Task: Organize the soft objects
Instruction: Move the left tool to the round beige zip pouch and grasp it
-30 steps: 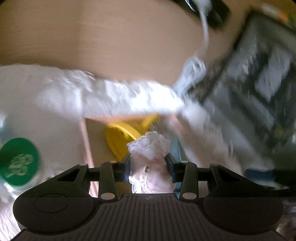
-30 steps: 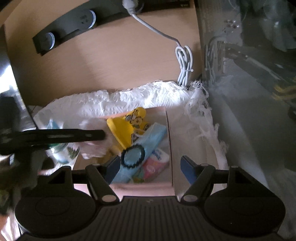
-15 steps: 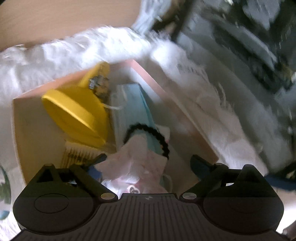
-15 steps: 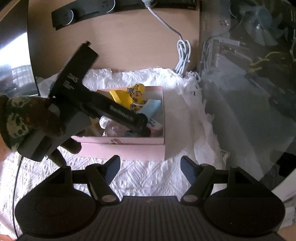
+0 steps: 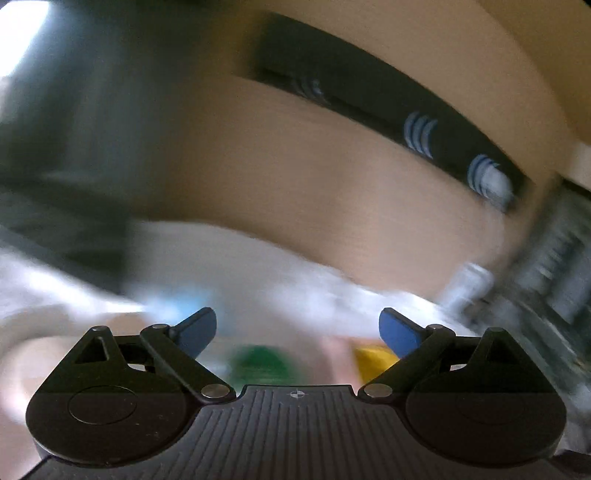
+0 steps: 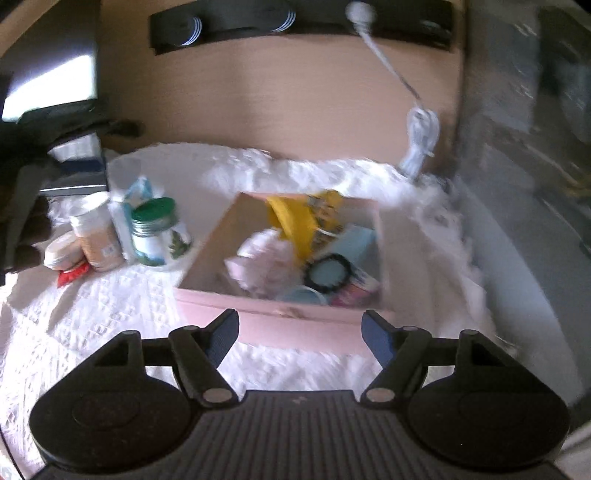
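A pink box (image 6: 280, 321) stands on the white cloth (image 6: 92, 325). In it lie a pink-and-white frilly cloth (image 6: 262, 262), a yellow cap (image 6: 295, 221), a light blue item (image 6: 354, 243) and a black ring (image 6: 328, 273). My right gripper (image 6: 299, 332) is open and empty, in front of the box's near wall. My left gripper (image 5: 297, 328) is open and empty, raised and facing the wooden wall; its view is blurred, with a green lid (image 5: 262, 362) and something yellow (image 5: 373, 360) low between the fingers.
Left of the box stand a green-lidded jar (image 6: 159, 232), a tan bottle (image 6: 98, 236) and small packets (image 6: 62, 254). A black power strip (image 6: 295, 22) with a white cable (image 6: 417, 129) is on the wooden wall. A grey transparent case (image 6: 524, 147) is on the right.
My left gripper let go of the frilly cloth in the box, then swung up and away to the left. My right gripper has drawn back and stays open.
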The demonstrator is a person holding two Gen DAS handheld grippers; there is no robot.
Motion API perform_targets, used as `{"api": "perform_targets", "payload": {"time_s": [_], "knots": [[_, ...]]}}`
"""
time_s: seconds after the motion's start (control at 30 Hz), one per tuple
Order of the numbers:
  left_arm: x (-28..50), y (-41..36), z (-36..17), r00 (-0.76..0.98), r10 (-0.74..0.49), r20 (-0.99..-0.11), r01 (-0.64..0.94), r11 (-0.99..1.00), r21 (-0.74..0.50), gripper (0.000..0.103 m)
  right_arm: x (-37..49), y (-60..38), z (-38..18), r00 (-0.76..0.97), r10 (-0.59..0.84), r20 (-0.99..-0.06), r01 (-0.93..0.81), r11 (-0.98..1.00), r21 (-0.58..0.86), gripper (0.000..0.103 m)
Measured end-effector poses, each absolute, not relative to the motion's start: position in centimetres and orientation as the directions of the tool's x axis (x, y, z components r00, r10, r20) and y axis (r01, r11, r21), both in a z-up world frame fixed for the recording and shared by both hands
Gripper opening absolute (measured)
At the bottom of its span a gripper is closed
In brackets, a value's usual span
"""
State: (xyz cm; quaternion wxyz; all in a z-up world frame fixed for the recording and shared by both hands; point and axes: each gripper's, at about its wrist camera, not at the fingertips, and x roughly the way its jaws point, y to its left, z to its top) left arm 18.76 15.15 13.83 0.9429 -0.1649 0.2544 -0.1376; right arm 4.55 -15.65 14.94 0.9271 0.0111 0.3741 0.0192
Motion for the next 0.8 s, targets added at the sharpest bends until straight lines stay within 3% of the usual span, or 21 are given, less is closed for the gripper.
{"api": "perform_targets", "payload": {"time_s": [0.1, 0.3, 0.57, 0.8], "knots": [[18.3, 22.8, 11.4, 0.824, -0.257, -0.504, -0.008, 0.885, -0.465, 0.098, 5.7, -13.5, 14.7, 0.707, 0.086, -0.702, -0.083, 0.996, 0.038, 0.075], [16.7, 32.1, 6.5, 0.770, -0.249, -0.587, -0.260, 0.718, -0.646, 0.098, 7.3, -9.1, 14.5, 0.672, 0.139, -0.728, -0.182, 0.983, 0.019, 0.075], [18.0, 33.2, 3.5, 0.725, -0.306, -0.618, -0.300, 0.666, -0.682, 0.098, 6.8, -4.3, 14.4, 0.627, 0.183, -0.757, -0.303, 0.953, -0.021, 0.075], [20.4, 31.8, 1.9, 0.742, -0.302, -0.599, -0.267, 0.686, -0.677, 0.098, 5.8, -4.1, 13.6, 0.595, 0.144, -0.790, -0.292, 0.955, -0.046, 0.075]]}}
